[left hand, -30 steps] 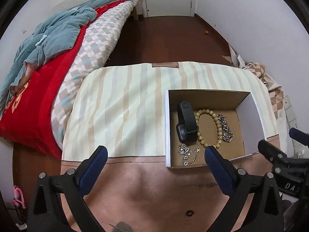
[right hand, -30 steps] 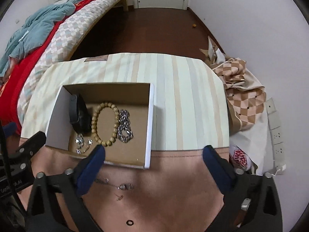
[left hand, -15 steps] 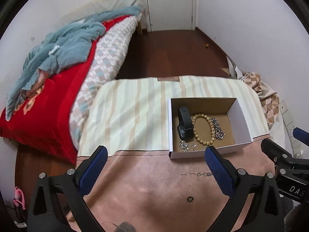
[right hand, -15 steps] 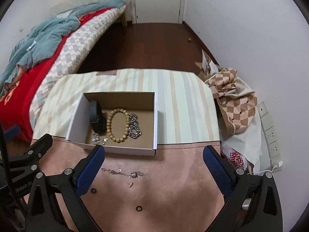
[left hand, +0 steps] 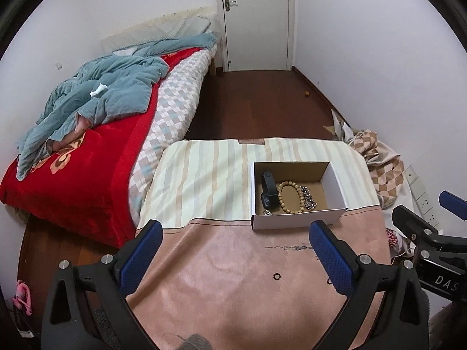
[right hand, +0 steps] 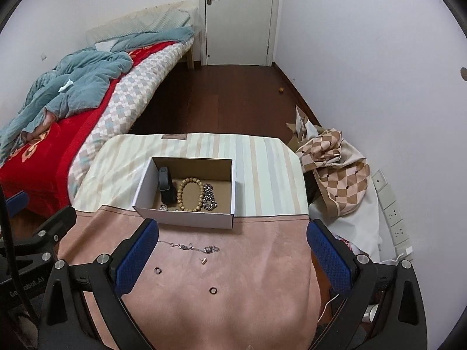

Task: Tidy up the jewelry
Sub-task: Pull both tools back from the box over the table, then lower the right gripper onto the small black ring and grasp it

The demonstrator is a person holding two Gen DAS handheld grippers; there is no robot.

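Both the left hand-held gripper (left hand: 233, 250) and the right hand-held gripper (right hand: 233, 250) are released, grasping nothing. On the desk (right hand: 262, 262), the cardboard box (right hand: 186, 217) at 12 o'clock contains a bead bracelet (right hand: 191, 194); a silver chain (right hand: 189, 247) lies just beside it at 6 o'clock.

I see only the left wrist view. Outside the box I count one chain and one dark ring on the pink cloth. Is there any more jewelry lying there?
Observer: Yes. The right wrist view shows a second dark ring, lying alone, nearer the camera than the chain.
Operator: Anything else small?
Observer: A small pale piece lies just on the near side of the chain, apart from it.
Operator: Is the right gripper free?
Observer: The right gripper is open and holds nothing.
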